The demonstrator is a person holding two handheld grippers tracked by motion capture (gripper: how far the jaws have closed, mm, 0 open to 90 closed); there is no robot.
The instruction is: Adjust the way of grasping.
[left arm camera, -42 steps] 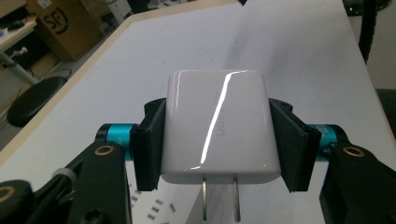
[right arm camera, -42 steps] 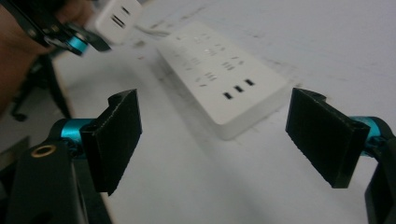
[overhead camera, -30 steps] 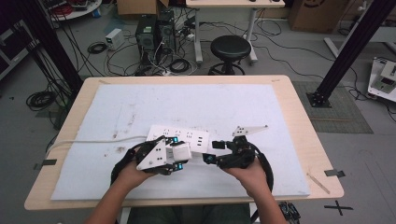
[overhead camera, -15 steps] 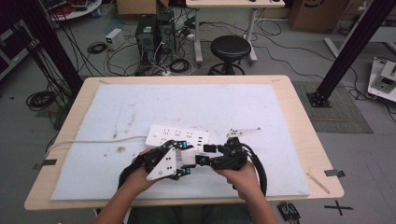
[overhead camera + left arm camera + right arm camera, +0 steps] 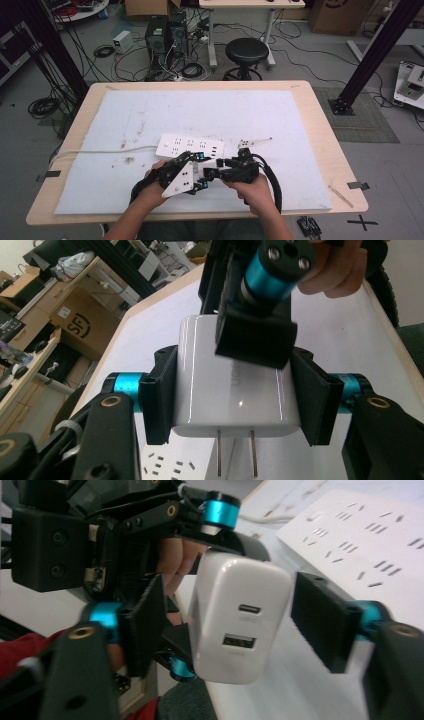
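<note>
At the left of the high view, the person's left hand [image 5: 150, 192] held the left gripper [image 5: 202, 172] above the near part of a white foam mat [image 5: 150, 115] covering a pale wooden table [image 5: 327, 145]. In the left gripper view its two black jaws clamped a glossy white plastic wall charger [image 5: 235, 385] by its flat sides, pads pressed on both, with the two metal prongs [image 5: 235, 452] pointing towards that camera. The charger hung in the air just above the mat, near the table's front edge.

In the middle, touching nothing, a white rectangular power strip [image 5: 190, 146] lay flat on the mat just beyond the grippers, its white cable [image 5: 95, 151] running off to the left edge.

To the right, the right hand [image 5: 255, 190] brought the right gripper [image 5: 225, 172] nose to nose with the left. Its jaws had just been closing; in the right gripper view the charger's port end sat between them, close to the left pad, with a clear gap at the right pad.

A thin white bracket [image 5: 255, 143] lay right of the strip. The far half of the mat was bare.
</note>
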